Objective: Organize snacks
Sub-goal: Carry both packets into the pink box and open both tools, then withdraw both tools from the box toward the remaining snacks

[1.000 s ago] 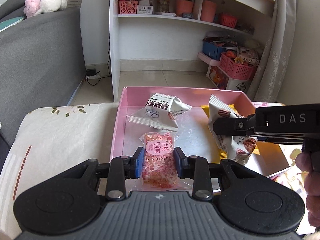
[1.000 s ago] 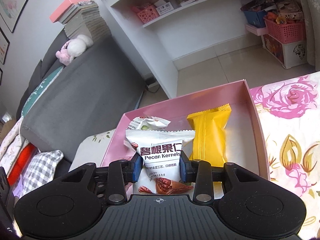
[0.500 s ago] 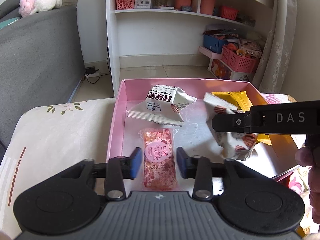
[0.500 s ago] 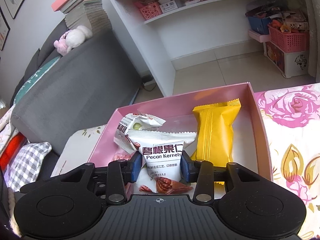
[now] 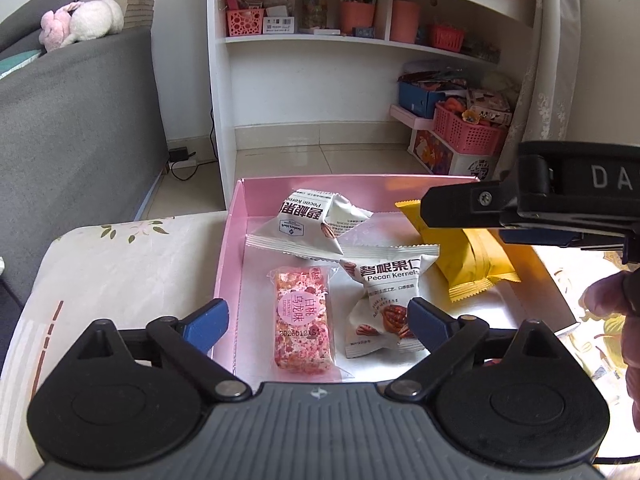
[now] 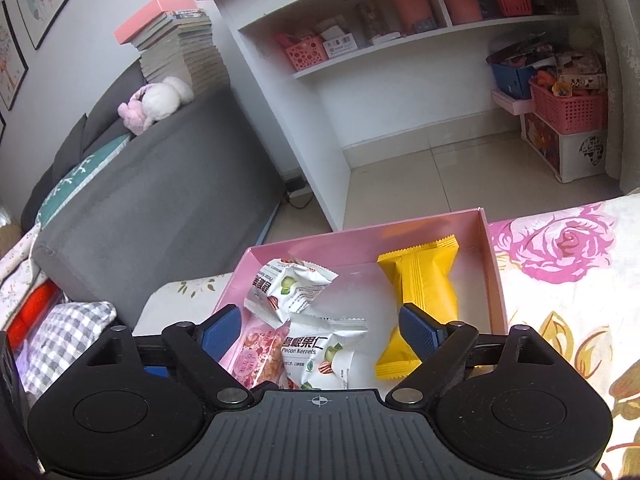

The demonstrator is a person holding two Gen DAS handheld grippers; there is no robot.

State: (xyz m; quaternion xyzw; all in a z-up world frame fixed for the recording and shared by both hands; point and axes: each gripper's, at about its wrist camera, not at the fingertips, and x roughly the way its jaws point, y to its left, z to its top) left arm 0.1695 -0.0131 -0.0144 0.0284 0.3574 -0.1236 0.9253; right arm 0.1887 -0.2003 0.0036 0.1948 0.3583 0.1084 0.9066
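**Four snacks lay in the pink box as both grippers let go**

A white shelf unit (image 5: 304, 80) and a grey sofa (image 5: 72, 128) stood behind a floral-covered table (image 6: 560, 280). On it sat the pink box (image 5: 230, 248), holding every snack. The pink bar (image 5: 302, 318) lay near the box's left wall, a pecan packet (image 5: 386, 300) just beside it, a second pecan packet (image 5: 310, 226) behind both, and the yellow packet (image 5: 460, 256) towards the right wall. The left gripper (image 5: 316, 320) and right gripper (image 6: 320, 330) were opening, fingers clear of the snacks, grasping nothing.
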